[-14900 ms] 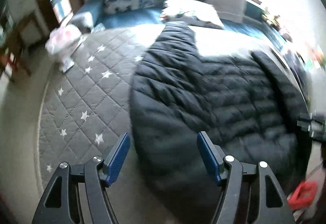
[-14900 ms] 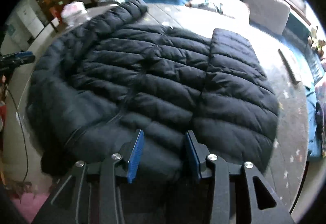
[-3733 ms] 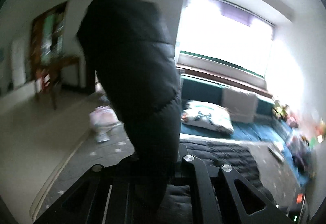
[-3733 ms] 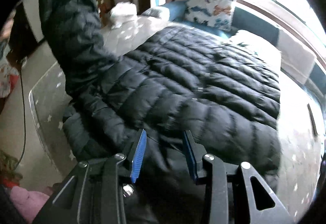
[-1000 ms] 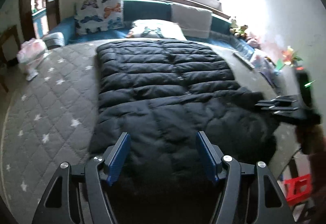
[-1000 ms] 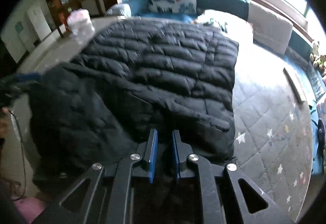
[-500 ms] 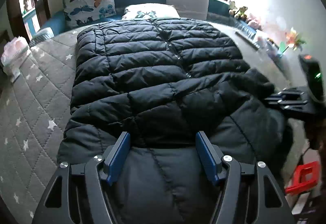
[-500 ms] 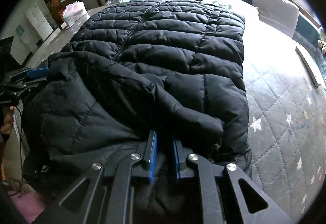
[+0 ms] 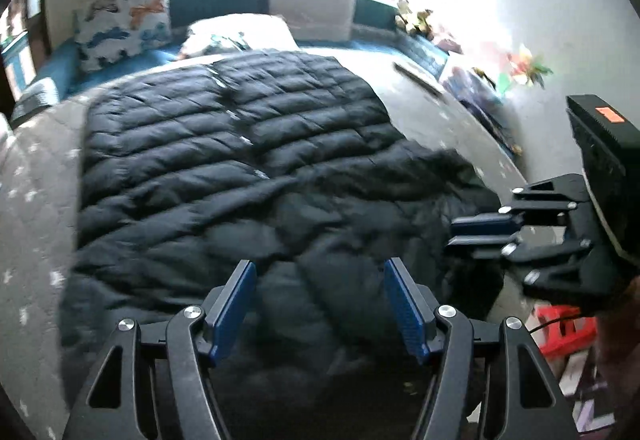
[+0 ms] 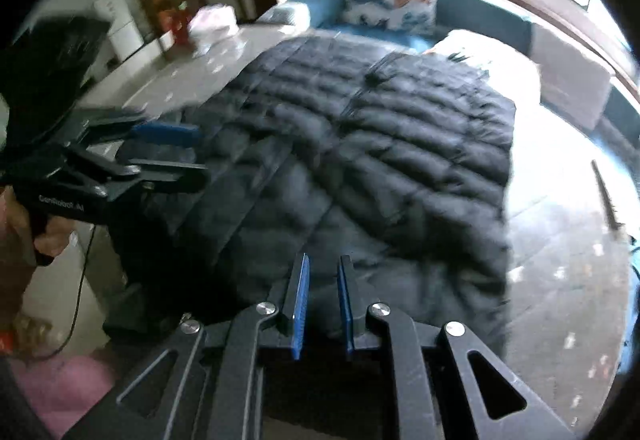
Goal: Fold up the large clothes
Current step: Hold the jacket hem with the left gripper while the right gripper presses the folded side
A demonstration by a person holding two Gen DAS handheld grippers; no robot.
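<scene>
A black puffer jacket [image 9: 248, 168] lies flat on a grey star-quilted mat [image 9: 36, 200], zip up, with a sleeve folded across its near part. My left gripper [image 9: 320, 304] hangs open over the near end of the jacket, and its blue pads hold nothing. In the right wrist view the jacket [image 10: 400, 144] fills the middle and the left gripper [image 10: 188, 152] reaches in from the left. My right gripper [image 10: 322, 304] hovers over the near hem with its pads close together, shut. I see no fabric pinched between them. From the left wrist view the right gripper [image 9: 452, 234] sits at the jacket's right edge.
A butterfly pillow [image 9: 124, 24] and a white pillow [image 9: 240, 32] lie on the teal bench behind the mat. A thin stick [image 10: 606, 196] rests on the mat's right side. A red stool [image 9: 564, 332] and a pink bundle [image 10: 64, 388] are on the floor. A hand [image 10: 24, 224] grips the left tool.
Both views have shifted and blurred. The two grippers have come closer together over the near end of the jacket. The right gripper has drawn back from the sleeve fold that bulged at its pads.
</scene>
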